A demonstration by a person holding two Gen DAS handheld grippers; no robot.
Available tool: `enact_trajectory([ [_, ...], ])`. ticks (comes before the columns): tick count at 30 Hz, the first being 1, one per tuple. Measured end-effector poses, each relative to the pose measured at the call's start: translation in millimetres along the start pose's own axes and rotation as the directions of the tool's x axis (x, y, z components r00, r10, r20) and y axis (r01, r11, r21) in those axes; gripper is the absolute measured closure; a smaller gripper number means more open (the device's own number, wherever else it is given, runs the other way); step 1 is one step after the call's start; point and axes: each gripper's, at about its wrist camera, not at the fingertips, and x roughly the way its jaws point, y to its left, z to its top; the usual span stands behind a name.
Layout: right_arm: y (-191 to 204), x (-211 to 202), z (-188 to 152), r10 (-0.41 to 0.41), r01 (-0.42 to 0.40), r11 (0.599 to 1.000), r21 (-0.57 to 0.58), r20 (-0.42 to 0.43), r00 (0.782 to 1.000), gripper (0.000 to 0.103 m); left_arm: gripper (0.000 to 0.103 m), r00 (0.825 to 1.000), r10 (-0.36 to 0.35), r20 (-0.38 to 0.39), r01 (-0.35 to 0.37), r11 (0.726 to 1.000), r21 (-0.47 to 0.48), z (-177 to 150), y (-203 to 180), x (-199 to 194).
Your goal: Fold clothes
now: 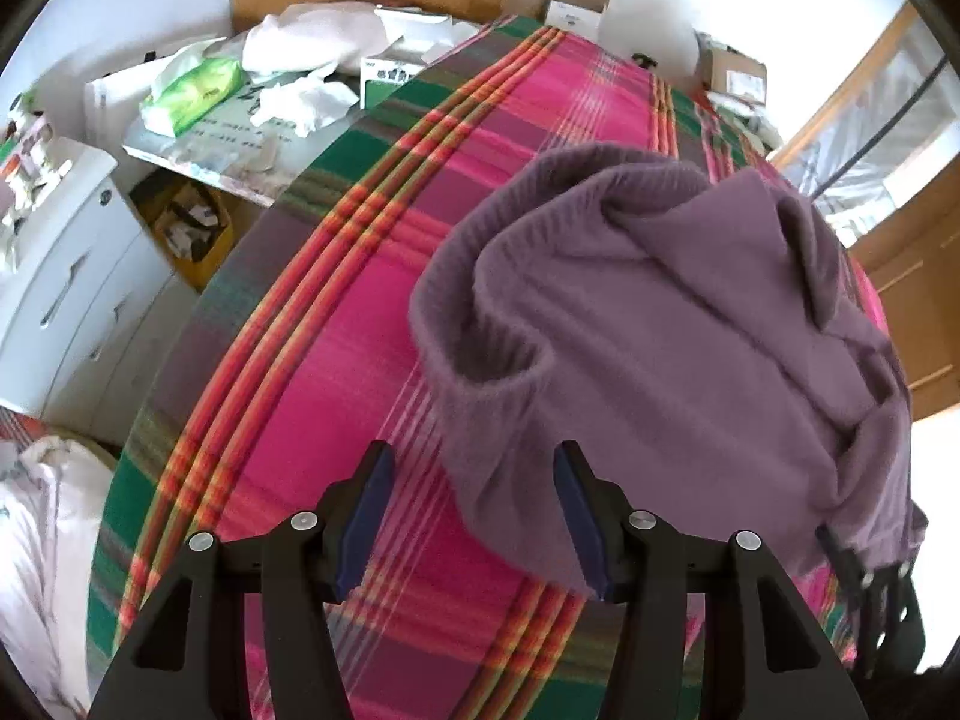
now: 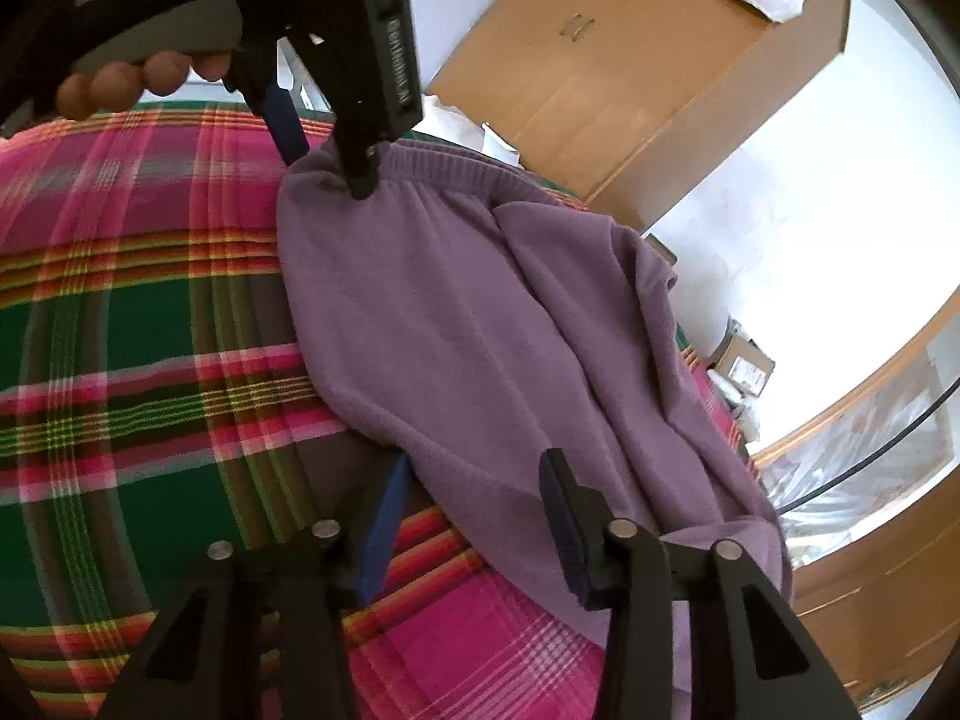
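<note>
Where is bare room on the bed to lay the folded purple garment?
Free: the plaid blanket between the purple garment and the bed's left edge. Crowded: the desk past that edge, heaped with tissues and boxes.

Plaid blanket (image 1: 372, 324), wooden cabinet (image 2: 636, 78), white drawers (image 1: 66, 276)

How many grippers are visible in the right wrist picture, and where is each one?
2. The right gripper is at the bottom, over the near end of the purple garment. The left gripper is at the top, at its elastic waistband. None seems hidden.
</note>
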Motion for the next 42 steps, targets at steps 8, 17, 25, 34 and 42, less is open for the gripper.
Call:
enact_trajectory([
  [8, 3, 3, 0, 0.022, -0.022, 1.0, 0.019, -0.011, 1.0, 0.096, 0.068, 0.991, -0.128, 0.05, 0.135, 0.974, -0.182, 13, 27, 2],
  [17, 1, -27, 0, -0.004, 0.002, 0.995, 0.097, 0.02, 1.0, 0.097, 0.091, 0.976, -0.186, 0.116, 0.207, 0.954, -0.217, 14, 40, -4],
  [25, -6, -68, 2, -0.029, 0.02, 0.986, 0.163, 0.057, 0.998, 0.098, 0.092, 0.951, -0.24, 0.193, 0.278, 0.939, -0.2, 4, 46, -39],
  [34, 14, -106, 3, -0.021, 0.008, 0.988, 0.153, 0.086, 0.996, 0.098, 0.092, 0.932, -0.268, 0.242, 0.316, 0.931, -0.184, -21, 62, -70],
  [42, 47, -130, 9, 0.023, -0.037, 0.991, 0.126, 0.112, 0.993, 0.098, 0.092, 0.928, -0.262, 0.264, 0.321, 0.923, -0.212, -48, 92, -87],
])
